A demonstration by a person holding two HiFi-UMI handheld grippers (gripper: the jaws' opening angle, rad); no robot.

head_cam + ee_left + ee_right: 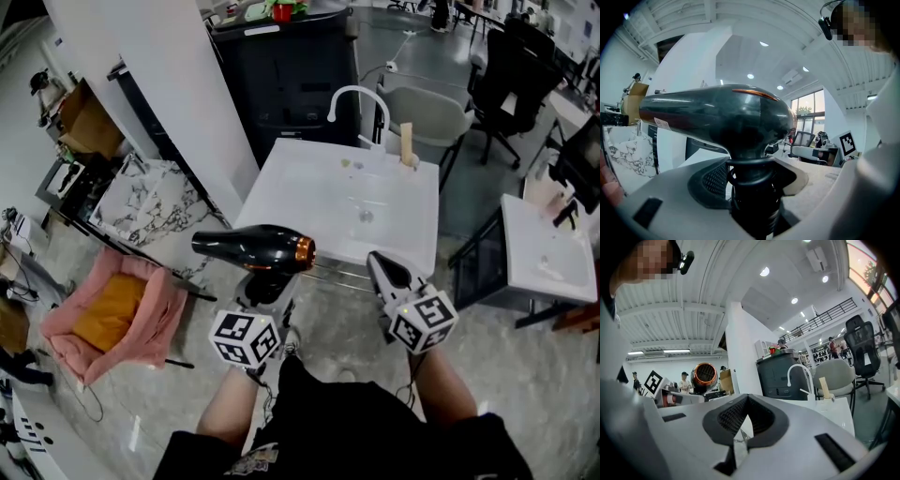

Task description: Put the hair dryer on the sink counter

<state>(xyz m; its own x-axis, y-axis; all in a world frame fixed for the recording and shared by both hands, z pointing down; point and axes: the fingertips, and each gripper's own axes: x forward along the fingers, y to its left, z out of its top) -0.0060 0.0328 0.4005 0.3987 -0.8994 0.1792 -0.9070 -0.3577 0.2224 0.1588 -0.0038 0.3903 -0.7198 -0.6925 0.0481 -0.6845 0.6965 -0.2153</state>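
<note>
A black hair dryer (pixel 253 248) with a copper ring at its rear hangs level in the air, just short of the front left corner of the white sink counter (pixel 300 187). My left gripper (pixel 267 286) is shut on its handle from below. In the left gripper view the dryer's body (pixel 722 117) fills the frame above the left gripper (pixel 752 187). My right gripper (pixel 380 267) hovers at the counter's front edge, shut and empty. The right gripper view shows that gripper (pixel 740 437), the dryer's copper grille (pixel 704 376) at the left and the counter (pixel 834 404) ahead.
A white faucet (pixel 356 98) and a wooden stick in a holder (pixel 409 145) stand at the counter's back. A second white sink (pixel 548 248) is at the right, a pink cushioned seat (pixel 112 314) at the left, a black cabinet (pixel 291 75) and office chairs (pixel 511 70) behind.
</note>
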